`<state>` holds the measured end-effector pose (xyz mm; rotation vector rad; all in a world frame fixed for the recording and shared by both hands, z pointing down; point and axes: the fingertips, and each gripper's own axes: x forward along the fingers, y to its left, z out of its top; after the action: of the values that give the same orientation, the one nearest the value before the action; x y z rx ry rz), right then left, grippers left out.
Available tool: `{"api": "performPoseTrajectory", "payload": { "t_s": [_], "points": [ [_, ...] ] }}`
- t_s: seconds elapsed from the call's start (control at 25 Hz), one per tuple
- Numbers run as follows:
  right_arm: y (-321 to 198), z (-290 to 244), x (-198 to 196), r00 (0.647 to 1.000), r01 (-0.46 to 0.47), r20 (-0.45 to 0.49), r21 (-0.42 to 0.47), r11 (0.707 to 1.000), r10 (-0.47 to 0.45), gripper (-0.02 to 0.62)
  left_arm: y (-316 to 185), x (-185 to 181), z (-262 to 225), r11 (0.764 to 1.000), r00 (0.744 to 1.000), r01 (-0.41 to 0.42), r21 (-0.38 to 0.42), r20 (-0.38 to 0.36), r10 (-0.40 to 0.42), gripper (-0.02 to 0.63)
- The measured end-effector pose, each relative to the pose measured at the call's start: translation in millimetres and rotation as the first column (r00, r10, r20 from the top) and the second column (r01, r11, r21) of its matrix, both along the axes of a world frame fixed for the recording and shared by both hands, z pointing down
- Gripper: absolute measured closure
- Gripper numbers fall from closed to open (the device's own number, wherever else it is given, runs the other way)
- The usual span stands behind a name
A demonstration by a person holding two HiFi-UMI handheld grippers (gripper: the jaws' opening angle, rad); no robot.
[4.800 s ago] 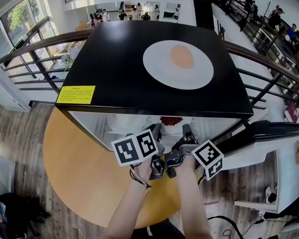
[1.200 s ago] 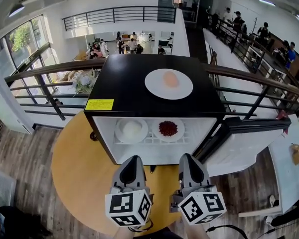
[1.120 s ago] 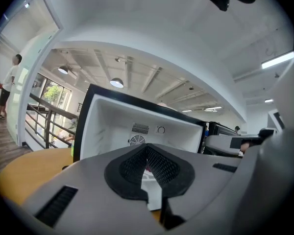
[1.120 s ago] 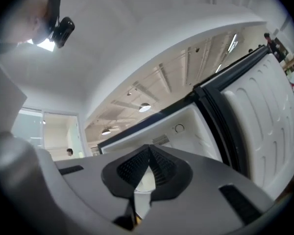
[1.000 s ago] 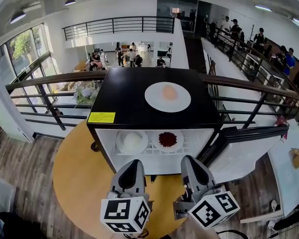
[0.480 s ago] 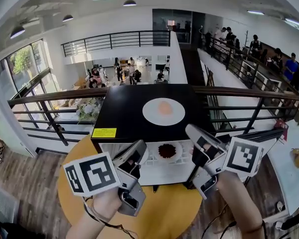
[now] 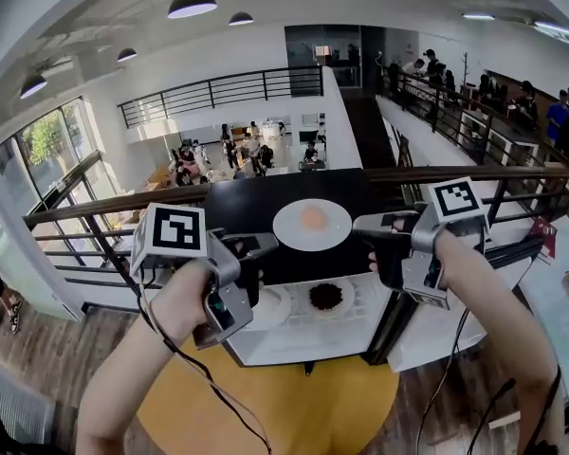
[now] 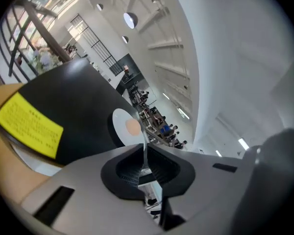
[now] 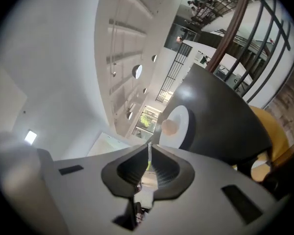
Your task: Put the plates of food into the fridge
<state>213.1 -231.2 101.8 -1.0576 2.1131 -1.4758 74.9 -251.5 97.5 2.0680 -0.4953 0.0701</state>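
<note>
The plate of food (image 7: 312,226) left to move sits on top of the black fridge (image 7: 242,218), above a red-food plate (image 7: 325,297) and a white-food plate (image 7: 266,308) on the open shelf. My left gripper (image 8: 144,151) and right gripper (image 9: 149,154) flank it, both pinched closed on nothing. I'd open them, take opposite rims level, and lift without tilting.

- Right gripper (image 9: 149,148): jaws together, nothing between them.
- White plate (image 9: 180,131) with a pale orange bun (image 9: 168,127) lies on the black fridge top (image 9: 220,116).
- Railing (image 9: 255,48) beyond.
</note>
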Motion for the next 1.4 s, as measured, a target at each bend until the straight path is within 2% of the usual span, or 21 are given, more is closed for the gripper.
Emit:
{"api": "performPoseTrajectory", "payload": {
  "t_s": [0.12,0.24,0.32,0.36,0.48,0.64,0.84,1.08,1.28,1.4],
  "points": [
    [-10.7,1.2,8.0,0.997,0.024,-0.076,-0.028,0.999,-0.027,0.58,-27.0,-5.6,-2.7,0.999,0.997,0.01,0.033,0.079,-0.013,0.597],
    [-25.7,1.1,27.4,0.984,0.065,-0.162,-0.06,0.996,-0.074,0.578,-50.8,8.3,-9.8,0.999,0.993,-0.015,0.043,0.115,0.01,0.595],
    [-34.9,-2.2,35.9,0.97,0.1,-0.213,-0.078,0.992,-0.114,0.563,-62.1,15.7,-13.9,0.998,0.988,-0.047,0.047,0.151,0.039,0.589],
    [-37.8,-3.9,37.9,0.965,0.116,-0.226,-0.083,0.99,-0.133,0.535,-64.6,17.4,-13.6,0.997,0.983,-0.069,0.046,0.176,0.06,0.58],
    [-39.6,0.1,38.7,0.95,0.156,-0.256,-0.096,0.983,-0.176,0.502,-58.4,17.5,-0.8,0.989,0.964,-0.149,0.008,0.222,0.143,0.552],
    [-44.1,20.7,44.6,0.923,0.193,-0.309,-0.149,0.97,-0.231,0.482,-54.4,17.5,20.9,0.978,0.953,-0.19,-0.085,0.224,0.204,0.534],
    [-48.2,37.7,48.0,0.896,0.251,-0.316,-0.221,0.942,-0.312,0.471,-59.0,22.1,30.6,0.949,0.957,-0.203,-0.241,0.156,0.245,0.524],
    [-42.5,53.2,36.3,0.829,0.337,-0.346,-0.317,0.886,-0.439,0.471,-59.7,21.8,46.8,0.921,0.955,-0.184,-0.344,0.161,0.251,0.523],
    [-53.3,56.4,33.6,0.841,0.342,-0.298,-0.354,0.87,-0.452,0.471,-57.1,17.4,56.0,0.888,0.943,-0.198,-0.415,0.168,0.288,0.525],
    [-55.3,59.4,38.8,0.839,0.341,-0.289,-0.379,0.86,-0.46,0.472,-56.1,24.1,58.8,0.883,0.935,-0.205,-0.422,0.182,0.304,0.525]
  ]
}}
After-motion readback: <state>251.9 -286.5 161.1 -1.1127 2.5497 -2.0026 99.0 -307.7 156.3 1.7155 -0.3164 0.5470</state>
